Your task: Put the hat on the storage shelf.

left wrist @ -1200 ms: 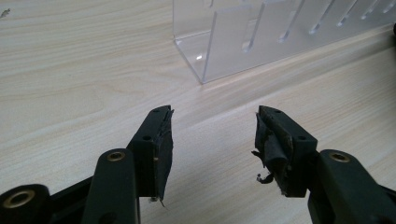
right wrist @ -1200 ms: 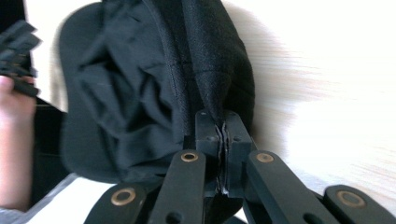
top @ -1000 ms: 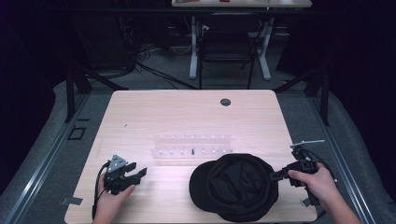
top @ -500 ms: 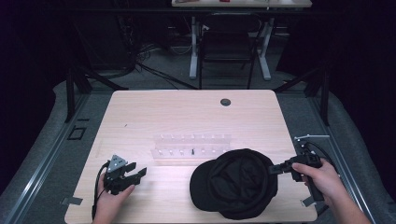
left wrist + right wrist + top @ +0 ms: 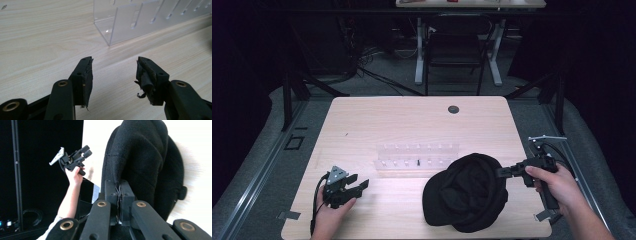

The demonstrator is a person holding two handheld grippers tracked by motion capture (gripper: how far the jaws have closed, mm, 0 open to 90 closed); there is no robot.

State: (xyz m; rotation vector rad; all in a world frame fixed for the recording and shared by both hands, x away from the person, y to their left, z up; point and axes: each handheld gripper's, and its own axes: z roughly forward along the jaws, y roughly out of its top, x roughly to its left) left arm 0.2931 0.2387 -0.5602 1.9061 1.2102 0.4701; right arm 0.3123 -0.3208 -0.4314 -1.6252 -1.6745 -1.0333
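My right gripper (image 5: 501, 172) is clamped on the black cap's (image 5: 467, 192) edge, lifting that side; my left gripper (image 5: 359, 185) rests open, empty, on the table (image 5: 412, 120).

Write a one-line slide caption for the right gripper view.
Right gripper pinches the edge of a black cap above the wooden table, with the left gripper held open farther off.

clear slotted rack (image 5: 417, 155) mid-table; chair (image 5: 455, 50) beyond.
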